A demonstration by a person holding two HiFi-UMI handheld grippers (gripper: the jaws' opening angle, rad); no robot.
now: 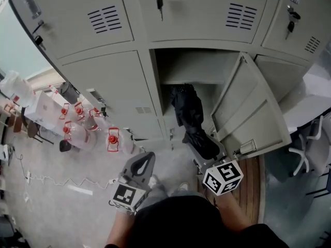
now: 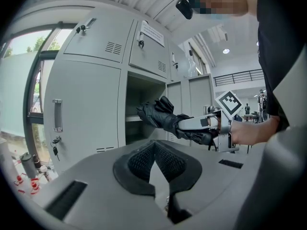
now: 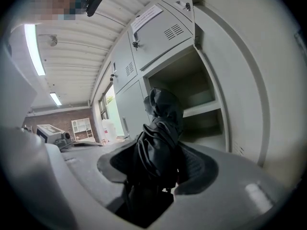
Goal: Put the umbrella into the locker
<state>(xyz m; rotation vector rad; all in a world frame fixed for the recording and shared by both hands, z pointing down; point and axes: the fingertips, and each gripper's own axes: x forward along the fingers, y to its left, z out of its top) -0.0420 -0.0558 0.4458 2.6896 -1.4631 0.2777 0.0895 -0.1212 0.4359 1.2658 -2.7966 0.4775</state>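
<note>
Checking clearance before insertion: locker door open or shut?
Open: the door is swung wide, baring the shelf inside; the right gripper holds the folded umbrella at the opening.

Open locker [image 1: 178,68] bay at centre of the head view, door [image 1: 253,112] swung out to the right
The upper part of the opening is free; the black umbrella [image 1: 189,112] fills its lower middle. The door walls off the right side, and red-capped bottles [image 1: 83,133] crowd the floor at left
</note>
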